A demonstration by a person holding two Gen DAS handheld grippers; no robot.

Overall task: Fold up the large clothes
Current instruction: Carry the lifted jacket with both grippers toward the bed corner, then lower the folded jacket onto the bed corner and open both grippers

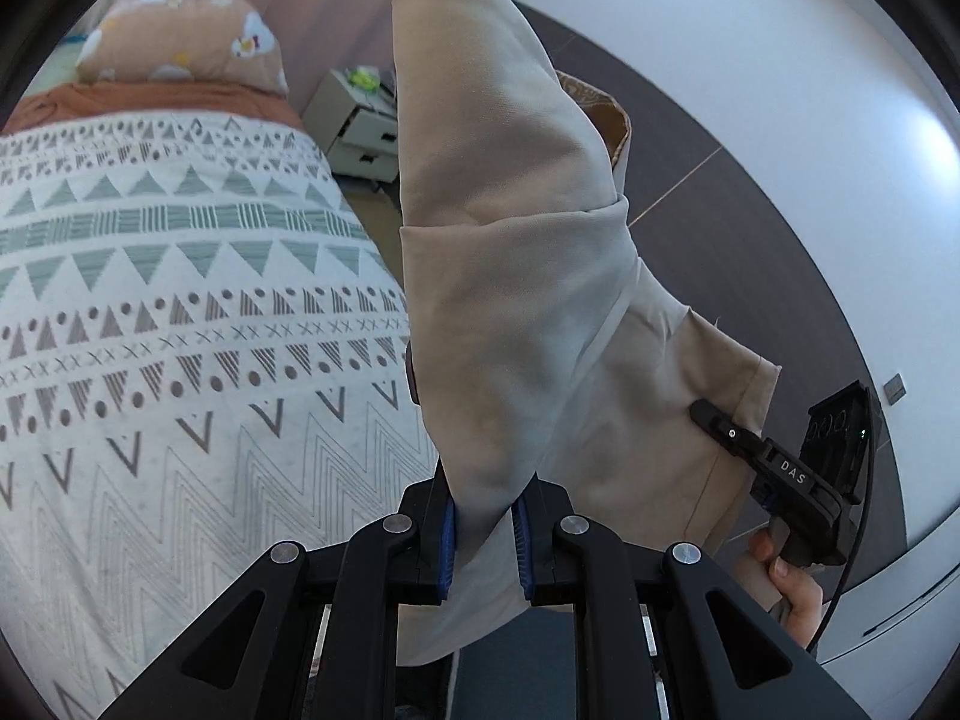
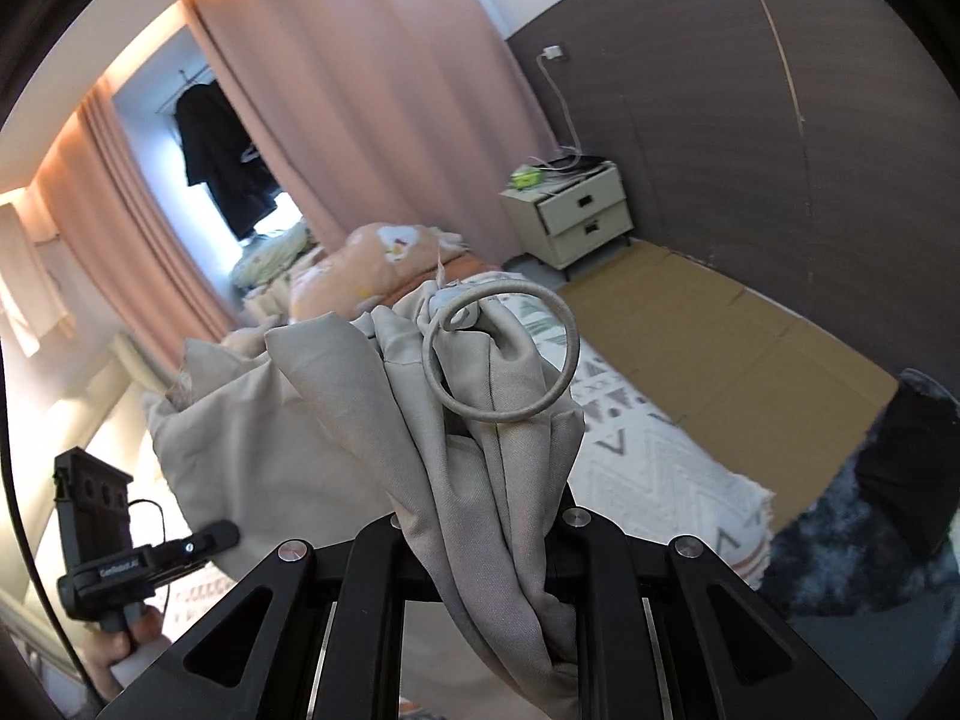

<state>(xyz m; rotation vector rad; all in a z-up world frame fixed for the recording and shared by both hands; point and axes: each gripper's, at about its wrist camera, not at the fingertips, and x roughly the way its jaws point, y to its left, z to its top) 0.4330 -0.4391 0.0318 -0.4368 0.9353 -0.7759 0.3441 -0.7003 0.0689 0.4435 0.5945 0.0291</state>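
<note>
Bedroom: bed [image 1: 150, 360] with geometric-print cover, pink curtains [image 2: 360, 90], white nightstand [image 2: 576, 210] against dark wall. Beige garment [image 1: 510, 240] held up in the air off the bed's edge. Left tool [image 1: 485, 546] clamped on a smooth woven fold; right tool [image 2: 480, 546] clamped on a bunched part with a drawstring loop [image 2: 498, 354].

Garment [image 1: 510, 252] between left gripper [image 1: 485, 534] fingers, above bed [image 1: 180, 312], nightstand [image 1: 360, 132] behind

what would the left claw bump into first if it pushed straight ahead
The beige cloth it already grips, draped right across its path. Beyond that, probably the dark wall panel, though the cloth hides most of what lies ahead, so depth is unclear.
</note>
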